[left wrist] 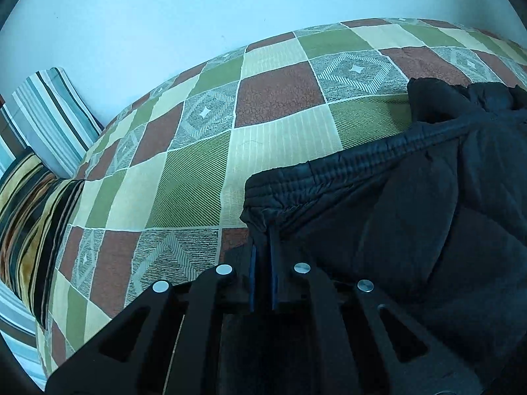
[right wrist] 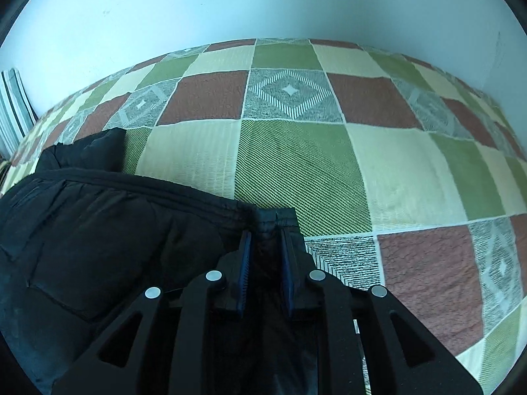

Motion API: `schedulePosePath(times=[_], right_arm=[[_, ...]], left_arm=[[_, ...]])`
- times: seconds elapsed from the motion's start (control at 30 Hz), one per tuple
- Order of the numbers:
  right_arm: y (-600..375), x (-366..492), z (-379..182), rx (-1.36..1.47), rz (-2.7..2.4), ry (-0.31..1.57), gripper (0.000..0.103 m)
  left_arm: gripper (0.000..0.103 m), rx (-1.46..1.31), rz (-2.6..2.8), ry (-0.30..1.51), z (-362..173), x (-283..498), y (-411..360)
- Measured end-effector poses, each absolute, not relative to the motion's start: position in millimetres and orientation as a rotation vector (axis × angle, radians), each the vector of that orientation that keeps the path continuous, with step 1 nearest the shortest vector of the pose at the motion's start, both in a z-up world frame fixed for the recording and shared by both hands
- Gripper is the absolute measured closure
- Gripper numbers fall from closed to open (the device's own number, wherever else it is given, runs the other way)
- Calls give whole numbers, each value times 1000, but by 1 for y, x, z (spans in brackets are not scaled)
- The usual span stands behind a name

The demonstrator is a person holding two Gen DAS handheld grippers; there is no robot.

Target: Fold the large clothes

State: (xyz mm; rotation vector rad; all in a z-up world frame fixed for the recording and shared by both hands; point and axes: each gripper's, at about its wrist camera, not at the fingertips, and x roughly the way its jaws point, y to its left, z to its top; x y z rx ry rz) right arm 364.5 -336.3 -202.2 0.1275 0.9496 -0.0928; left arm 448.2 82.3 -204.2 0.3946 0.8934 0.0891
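Black puffy coat [left wrist: 411,204] (ribbed hem) lies on a checked bed [left wrist: 197,151] by a pale wall [left wrist: 131,33]. 2 grippers, left [left wrist: 263,247] and right [right wrist: 266,233], each pinch a hem corner.

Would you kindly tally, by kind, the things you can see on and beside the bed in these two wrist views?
Black padded garment: 1
Checked bedspread: 1
Striped pillows or cushions at the head of the bed, one pale and one dark and gold: 2
Grippers, left gripper and right gripper, each clamped on the garment's elastic edge: 2
Total: 6
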Motion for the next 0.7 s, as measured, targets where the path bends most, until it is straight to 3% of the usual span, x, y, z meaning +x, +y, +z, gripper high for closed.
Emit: schedulePosePath(times=[0.33,0.43,0.5,0.57,0.7], right_arm=[[-340,363,-204,154,-91,913,85],[-341,362,-194,155,-95,910,76],[-341,359,-188,133,-132,909,52],[-345,353,-181,141,-162,890,41],[-352,339,-162,184,-209,863,40]], left_arm=[[96,393,108,868,-211,447,79],[91,381,106,864,-199,446,81],[75,361,115,865,-192,443,86],[62,318,122,863,-182,437,95],[58,270,136,859,-162,423,107]])
